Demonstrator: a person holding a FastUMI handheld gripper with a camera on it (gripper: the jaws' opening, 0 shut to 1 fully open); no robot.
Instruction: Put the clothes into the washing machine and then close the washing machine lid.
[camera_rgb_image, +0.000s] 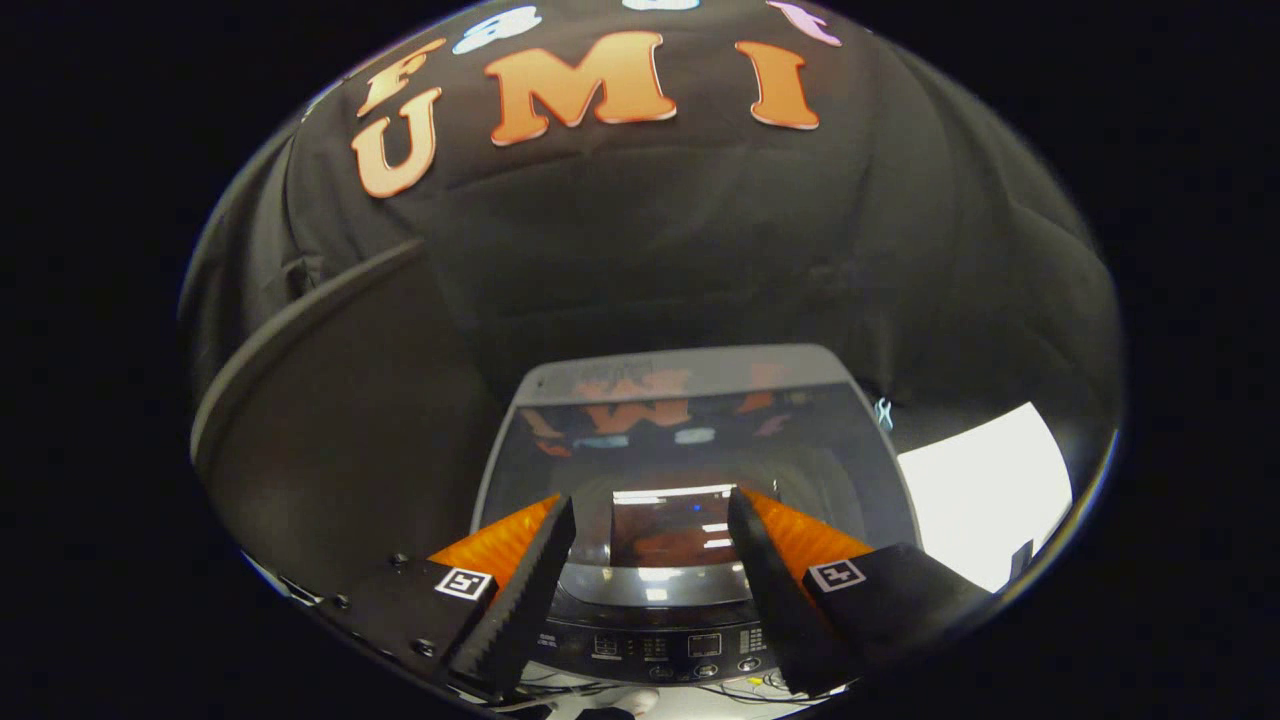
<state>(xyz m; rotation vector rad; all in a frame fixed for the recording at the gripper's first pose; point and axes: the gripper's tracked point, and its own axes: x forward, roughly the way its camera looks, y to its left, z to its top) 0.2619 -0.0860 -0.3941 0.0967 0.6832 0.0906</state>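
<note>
our hand-held gripper (650, 515) hangs wide open with nothing between its fingers, over the washing machine (690, 600). its glass lid (690, 440) lies shut just ahead; we can't make out any clothes. we judge the lid stiff, smooth and slippery, best hooked at its front edge by the control panel (660, 645).

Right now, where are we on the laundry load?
The washing machine's dark glass lid lies flat and closed over the tub, so closing looks done. The gripper is open, holding nothing, its fingers above the lid near the control panel. Whether clothes went in cannot be told through the reflective glass.
</note>
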